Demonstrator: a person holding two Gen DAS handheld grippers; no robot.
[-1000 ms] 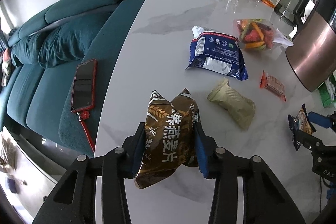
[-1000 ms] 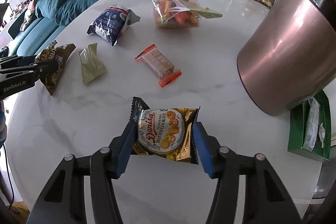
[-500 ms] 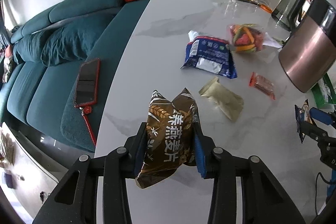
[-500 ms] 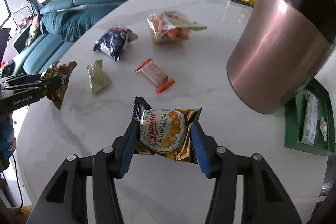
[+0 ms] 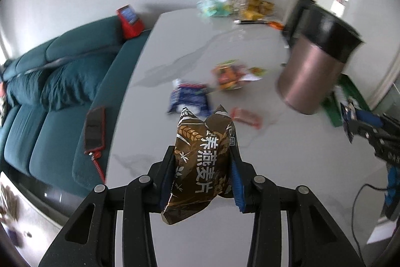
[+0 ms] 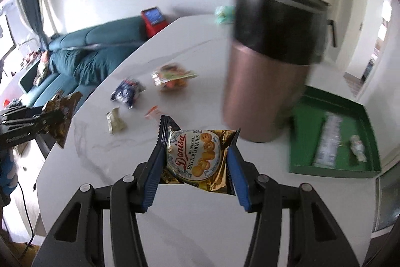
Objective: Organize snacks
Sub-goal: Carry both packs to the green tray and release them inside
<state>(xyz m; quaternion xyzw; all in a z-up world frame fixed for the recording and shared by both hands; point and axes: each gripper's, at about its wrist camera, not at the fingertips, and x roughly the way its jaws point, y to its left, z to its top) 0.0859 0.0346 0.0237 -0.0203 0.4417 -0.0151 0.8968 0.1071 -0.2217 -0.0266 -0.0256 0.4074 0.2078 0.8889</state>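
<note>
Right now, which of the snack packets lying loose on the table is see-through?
The clear bag of orange and red snacks, nearest the copper canister. The blue bag, the beige packet and the orange-ended bar are opaque or too blurred to tell.

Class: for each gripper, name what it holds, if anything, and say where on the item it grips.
Left gripper: brown oat packet, pinched across its lower sides. Right gripper: Danisa cookie packet, clamped by its left and right edges.

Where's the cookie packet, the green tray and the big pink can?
cookie packet (image 6: 193, 159), right wrist view, on its round blue label.
green tray (image 6: 332, 173), right wrist view, on its near wall.
pink can (image 6: 265, 91), right wrist view, on its copper side.
</note>
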